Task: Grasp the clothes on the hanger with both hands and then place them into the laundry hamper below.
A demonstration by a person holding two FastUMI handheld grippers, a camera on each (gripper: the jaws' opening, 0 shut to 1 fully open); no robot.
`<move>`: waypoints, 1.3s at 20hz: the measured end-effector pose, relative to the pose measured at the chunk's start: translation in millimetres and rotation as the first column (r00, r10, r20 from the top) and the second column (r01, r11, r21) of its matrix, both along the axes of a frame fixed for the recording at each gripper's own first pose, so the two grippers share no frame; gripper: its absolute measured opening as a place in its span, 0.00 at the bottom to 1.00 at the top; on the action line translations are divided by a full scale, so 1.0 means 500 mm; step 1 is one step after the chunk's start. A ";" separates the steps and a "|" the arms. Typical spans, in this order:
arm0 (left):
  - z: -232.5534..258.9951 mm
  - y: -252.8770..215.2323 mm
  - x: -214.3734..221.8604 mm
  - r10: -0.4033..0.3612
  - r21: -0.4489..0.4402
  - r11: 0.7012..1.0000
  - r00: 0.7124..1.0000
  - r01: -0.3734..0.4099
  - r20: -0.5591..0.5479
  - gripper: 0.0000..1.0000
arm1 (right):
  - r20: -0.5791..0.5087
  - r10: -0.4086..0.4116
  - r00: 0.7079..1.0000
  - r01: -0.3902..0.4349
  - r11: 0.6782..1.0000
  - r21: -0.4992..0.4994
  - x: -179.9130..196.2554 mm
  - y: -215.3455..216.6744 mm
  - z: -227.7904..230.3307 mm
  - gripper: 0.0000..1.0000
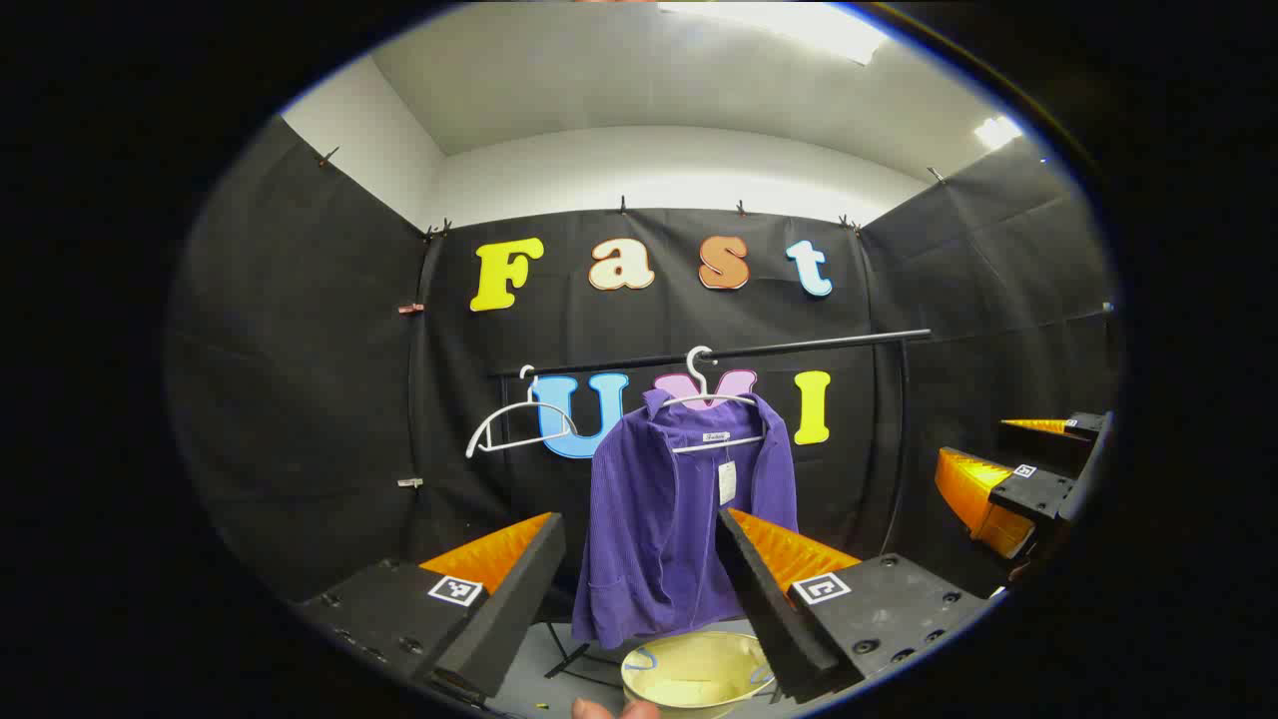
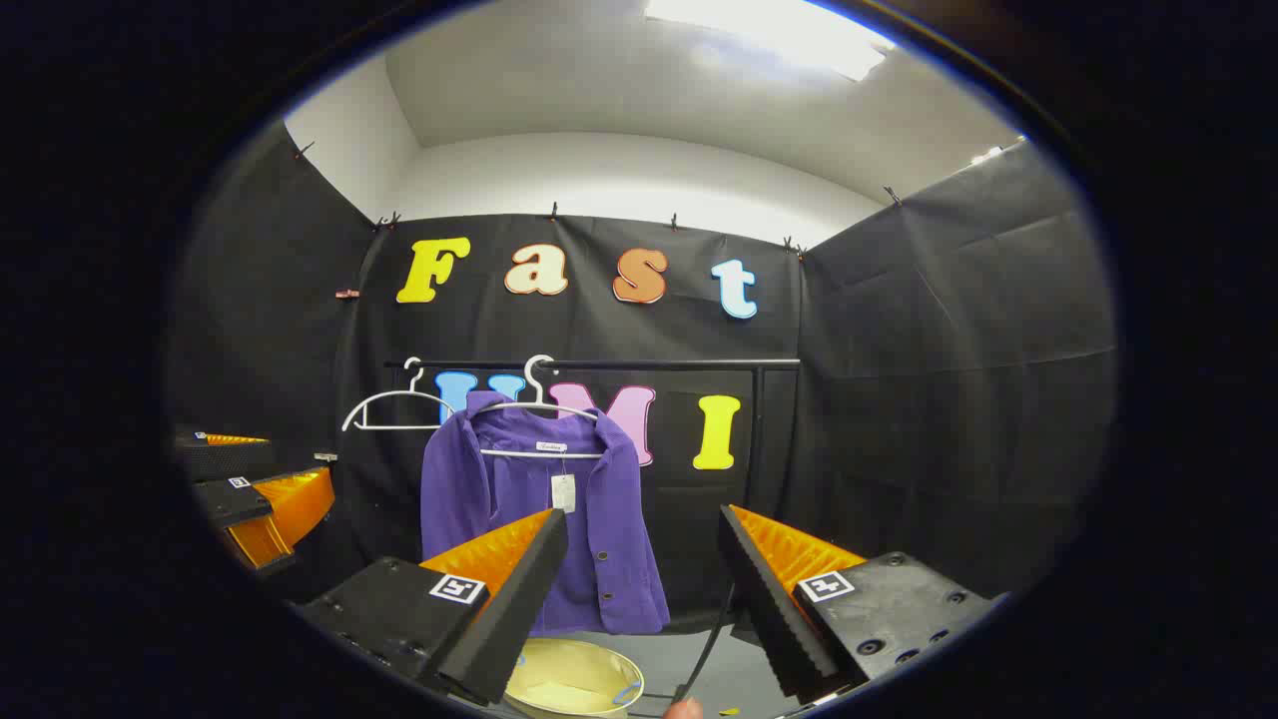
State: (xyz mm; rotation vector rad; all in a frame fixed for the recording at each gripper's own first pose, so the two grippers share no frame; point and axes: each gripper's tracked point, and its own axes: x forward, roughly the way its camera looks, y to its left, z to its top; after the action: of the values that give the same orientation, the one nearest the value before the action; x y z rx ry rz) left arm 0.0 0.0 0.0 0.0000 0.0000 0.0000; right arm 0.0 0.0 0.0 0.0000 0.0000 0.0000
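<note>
Left gripper view shows your left gripper (image 1: 639,579) spread wide before the hanging purple shirt (image 1: 679,519); your right gripper (image 2: 639,579) gapes too, hamper (image 2: 574,679) below.

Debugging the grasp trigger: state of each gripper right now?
Left gripper: open, jaws spread, holding nothing; purple shirt hangs ahead, untouched.
Right gripper: open, jaws spread, holding nothing.

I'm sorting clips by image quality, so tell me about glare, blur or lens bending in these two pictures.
Left gripper view: ceiling light blown out to white, rail bowed by the fisheye, purple jacket sharp. Right gripper view: ceiling light likewise glaring, jacket and hamper evenly lit and in focus, no motion blur.
</note>
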 end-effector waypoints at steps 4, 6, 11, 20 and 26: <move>-0.001 0.001 0.003 0.001 -0.005 1.000 1.000 -0.001 0.001 0.96 | 0.002 -0.001 1.000 0.001 1.000 -0.003 0.001 0.000 0.001 0.97; -0.001 -0.001 0.006 0.002 -0.004 1.000 1.000 -0.002 0.001 0.96 | 0.001 -0.005 1.000 0.005 1.000 -0.004 0.004 -0.003 0.000 0.97; -0.006 0.000 0.013 0.008 -0.006 1.000 1.000 -0.007 0.001 0.96 | -0.005 -0.012 1.000 0.012 1.000 -0.006 0.010 -0.008 -0.007 0.97; -0.013 -0.011 0.026 -0.004 0.007 1.000 1.000 0.004 0.019 0.96 | -0.013 -0.027 1.000 0.027 1.000 0.010 0.017 0.000 -0.016 0.98; -0.015 -0.009 0.047 -0.014 0.009 1.000 1.000 0.014 0.025 0.96 | 0.019 -0.026 0.999 0.027 0.999 -0.024 0.019 0.004 0.003 0.97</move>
State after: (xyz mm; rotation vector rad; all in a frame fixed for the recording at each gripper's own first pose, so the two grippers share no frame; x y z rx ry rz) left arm 23.7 -4.7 -7.7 0.0084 -0.0247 -0.0141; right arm 9.4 2.0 1.7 -0.0243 -0.0188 -0.0263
